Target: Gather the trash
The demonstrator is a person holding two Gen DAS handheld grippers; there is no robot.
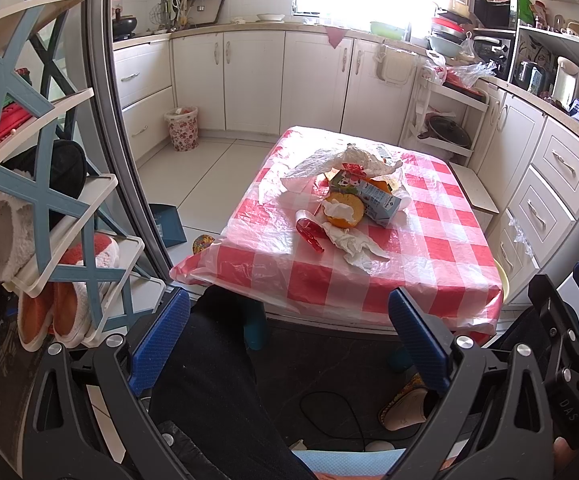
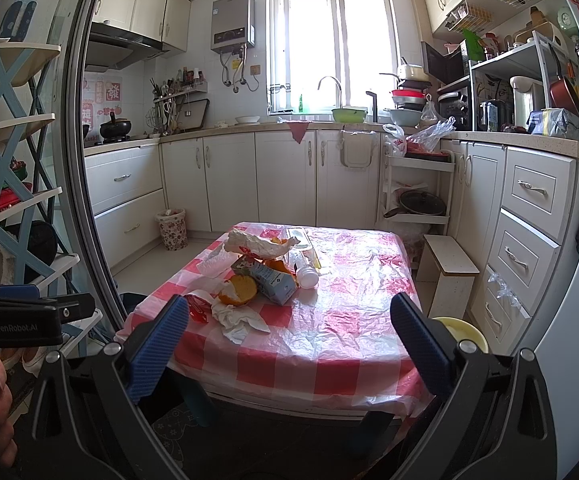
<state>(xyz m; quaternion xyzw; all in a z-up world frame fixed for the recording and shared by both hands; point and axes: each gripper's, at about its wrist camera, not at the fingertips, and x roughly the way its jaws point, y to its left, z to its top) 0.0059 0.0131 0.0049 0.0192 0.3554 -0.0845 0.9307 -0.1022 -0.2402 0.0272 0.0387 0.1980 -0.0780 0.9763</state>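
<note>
Step in hand looks like approach: nothing picked yet, all trash sits in one heap. Landmark: low worktop with the red-and-white checked plastic cover (image 2: 329, 320). Heap is on the worktop's left-centre, toward its far half. Largest to smallest: crumpled white plastic bag (image 1: 349, 160) at the heap's far end; blue-grey drink carton lying on its side (image 2: 275, 282) mid-heap; white plastic bottle lying flat (image 2: 303, 270) right of the carton; orange peel half with white pith (image 1: 343, 210) at the near side of the carton; crumpled white tissue (image 2: 239, 318) nearest the worktop's front edge; small red wrapper (image 1: 309, 234) left of the tissue. Floral waste bin (image 2: 172, 229) stands on the floor beyond the worktop's far-left corner, by the cabinets. Left tongs (image 1: 289, 338) wide open, empty, held off the worktop's front edge. Right tongs (image 2: 289, 346) likewise spread wide, gripping nothing. Heap lies ahead of both, well apart. Next move, my read: advance over the front edge, close on the tissue first, since it's nearest.
</note>
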